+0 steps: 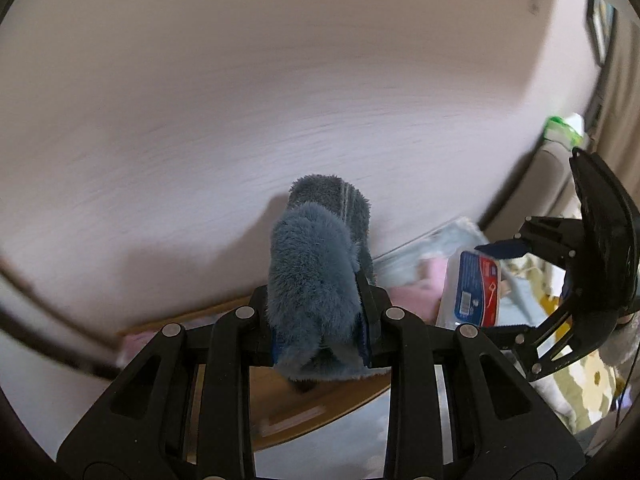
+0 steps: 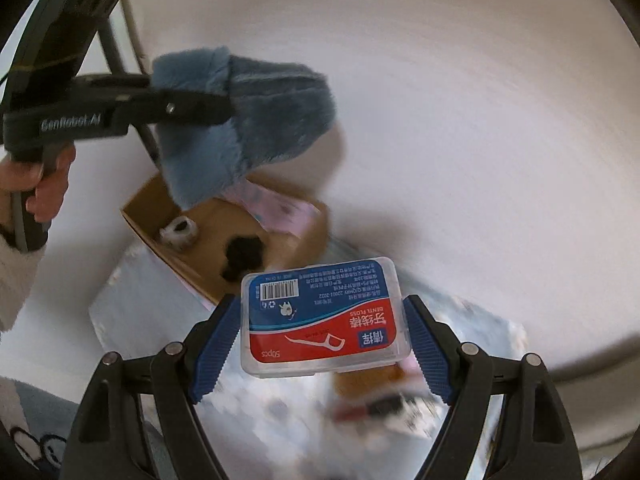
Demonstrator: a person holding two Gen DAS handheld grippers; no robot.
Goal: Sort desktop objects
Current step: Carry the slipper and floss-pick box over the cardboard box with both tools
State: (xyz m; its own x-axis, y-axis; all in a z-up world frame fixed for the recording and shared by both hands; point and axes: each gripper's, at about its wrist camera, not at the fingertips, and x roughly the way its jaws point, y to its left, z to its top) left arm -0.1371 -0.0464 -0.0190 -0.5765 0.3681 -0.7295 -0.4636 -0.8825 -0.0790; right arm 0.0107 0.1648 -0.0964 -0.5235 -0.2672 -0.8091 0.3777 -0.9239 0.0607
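We hold two things up in the air right now. Our left gripper (image 1: 320, 320) has its fingers squeezed tight on a fluffy blue cloth (image 1: 320, 272). The cloth hangs above the near edge of the white desk (image 1: 280, 80), over a brown box (image 2: 208, 232). Our right gripper (image 2: 324, 344) has its fingers pressed on both sides of a floss box (image 2: 322, 320), a clear little case with a red and blue label. It hangs just past the desk edge, near the brown box.

The brown box already has some things in it: a small white roll (image 2: 178, 232), a dark lump (image 2: 242, 256) and a pink packet (image 2: 280, 208). So we think part of the sorting is done. The desk looks mostly bare from here, but the pictures are blurry, so we cannot be sure.

What is left, we guess, is to put the cloth and the floss box where they belong. Neither one is set down yet. We cannot tell which spot each should go in.
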